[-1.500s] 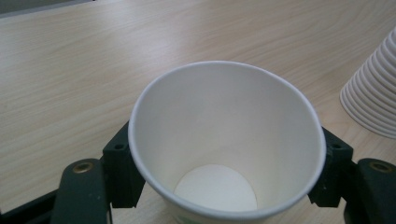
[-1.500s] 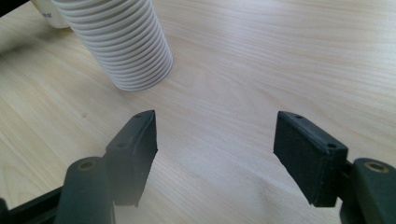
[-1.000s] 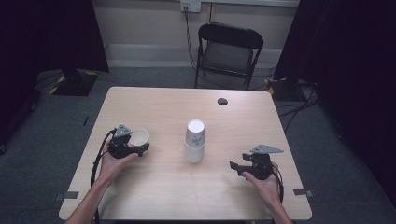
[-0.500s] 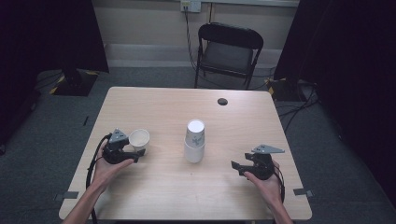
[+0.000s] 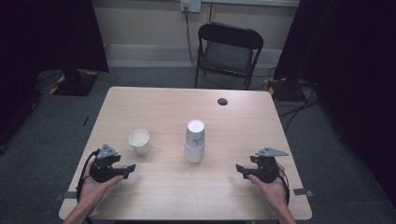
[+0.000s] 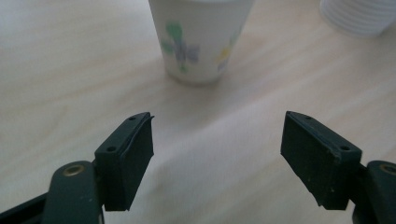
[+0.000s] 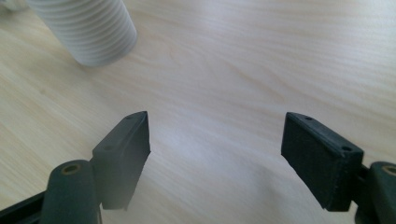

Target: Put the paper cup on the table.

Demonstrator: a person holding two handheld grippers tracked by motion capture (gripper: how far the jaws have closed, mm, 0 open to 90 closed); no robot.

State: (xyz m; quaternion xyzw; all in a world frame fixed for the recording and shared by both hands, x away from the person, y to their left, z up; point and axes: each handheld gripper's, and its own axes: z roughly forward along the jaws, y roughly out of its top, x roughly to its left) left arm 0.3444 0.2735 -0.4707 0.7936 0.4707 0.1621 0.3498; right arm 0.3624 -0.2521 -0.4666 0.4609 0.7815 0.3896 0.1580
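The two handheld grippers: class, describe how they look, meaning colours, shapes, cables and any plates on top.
Both the left gripper and the right gripper are black, each with two blocky, flat-faced jaws. Each carries a grey three-cornered plate on top. A black cable loops from each one. The forearms are bare, with no sleeves in view.

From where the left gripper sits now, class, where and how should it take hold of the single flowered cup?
Grip the flowered cup across its side wall, about mid-height, coming in level from the person's side. It stands upright, mouth up, apart from the cup stack, and its wall tapers downward, so a low grip could slip. The left gripper already faces it with open jaws, likely wide enough.
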